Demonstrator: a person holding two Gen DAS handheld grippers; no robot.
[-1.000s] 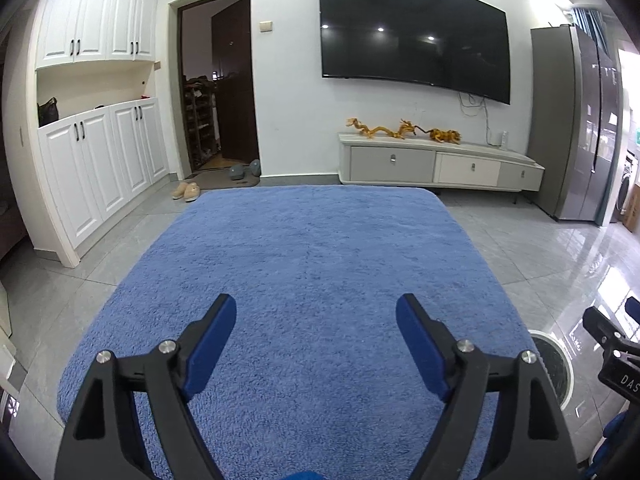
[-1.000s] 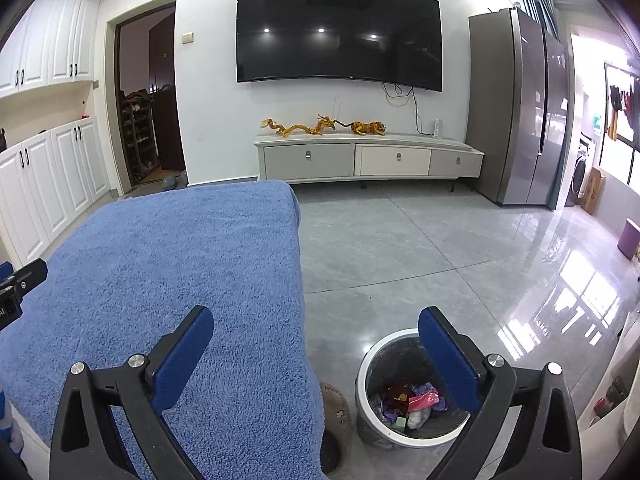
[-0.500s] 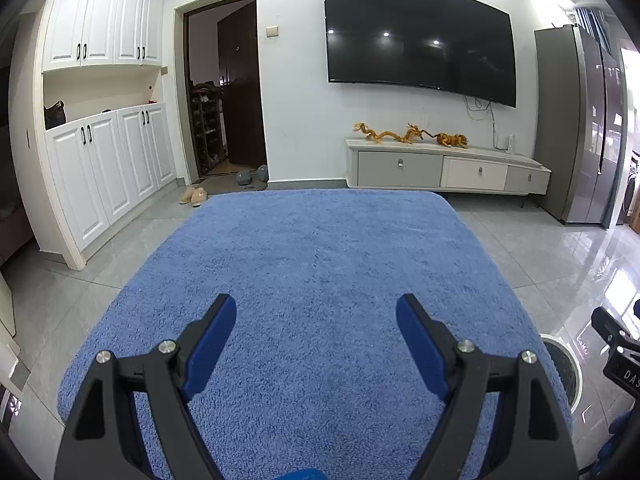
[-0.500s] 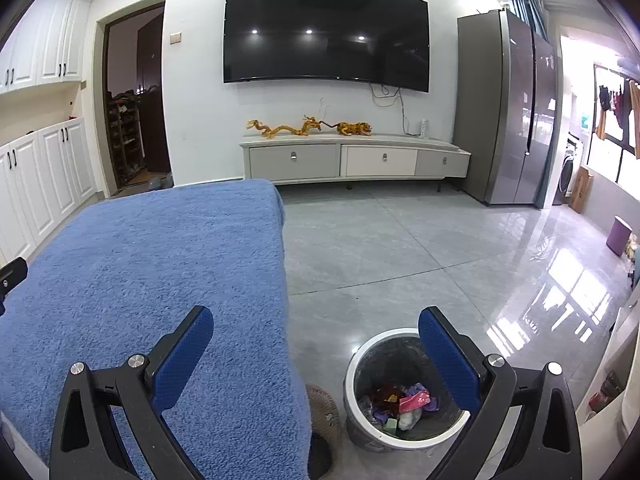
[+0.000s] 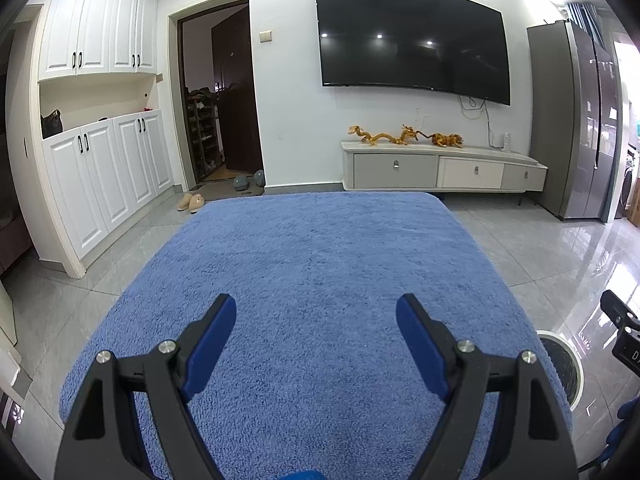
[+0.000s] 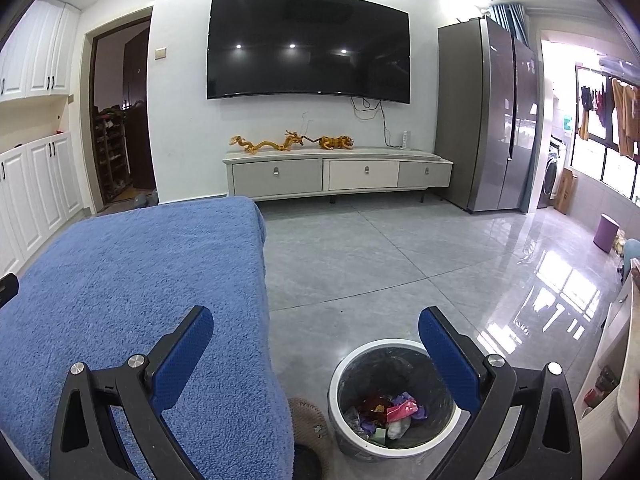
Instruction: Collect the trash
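Both claws spread wide, nothing held. Left gripper (image 5: pixel 316 312) hovers over blue towel (image 5: pixel 320 264). Right gripper (image 6: pixel 316 326) above towel edge and floor. Trash (image 6: pixel 386 412) lies in white-rimmed bin (image 6: pixel 340 376) beside towel. Partial lettering "DA" on right gripper body; rest unreadable.

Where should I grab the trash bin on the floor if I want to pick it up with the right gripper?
Grip the white rim of the trash bin, coming straight down from above with one finger inside and one outside the wall. The bin stands upright with its mouth open, and its round body looks too wide for the open right gripper to span. The far rim is clearest of the trash inside.
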